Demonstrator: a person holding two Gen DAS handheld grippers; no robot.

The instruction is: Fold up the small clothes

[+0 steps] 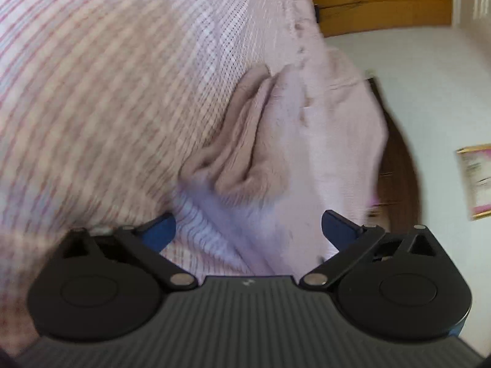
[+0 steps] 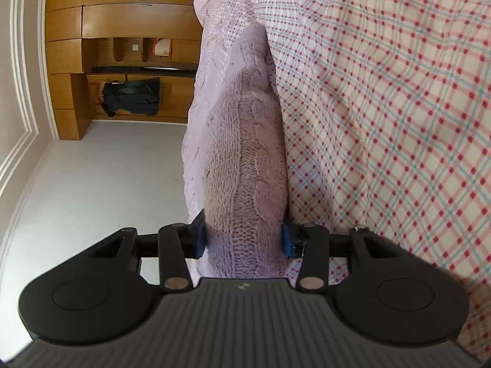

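A: What is the right gripper (image 2: pixel 244 239) doing?

B: It is squeezing a bunched part of the pink knit sweater (image 2: pixel 245 159). The 2 blue pads (image 2: pixel 199 236) press on the wool, 1 on each side. So it is closed on the sweater.

A: Where is the sweater?

B: It runs straight away from the gripper. It lies on the checked sheet (image 2: pixel 383 122), the one with red dots and blue-green lines. In this view the sheet fills the right side.

A: And what is on the left side there?

B: A pale floor (image 2: pixel 107 168) and a wooden cupboard (image 2: pixel 122 21) far back, with some dark things on a shelf (image 2: pixel 132 98).

A: Now the left gripper (image 1: pixel 248 230)?

B: Its jaws stand wide apart. The blue pads (image 1: pixel 337 227) touch nothing that I can see. The pink knit sweater (image 1: pixel 276 153) is just ahead, with its folded edge bunched up in soft ridges. Some pink cloth shows between the jaws too.

A: Is that picture clear?

B: No, it is blurry. The checked sheet (image 1: pixel 107 92) fills the left side of it.
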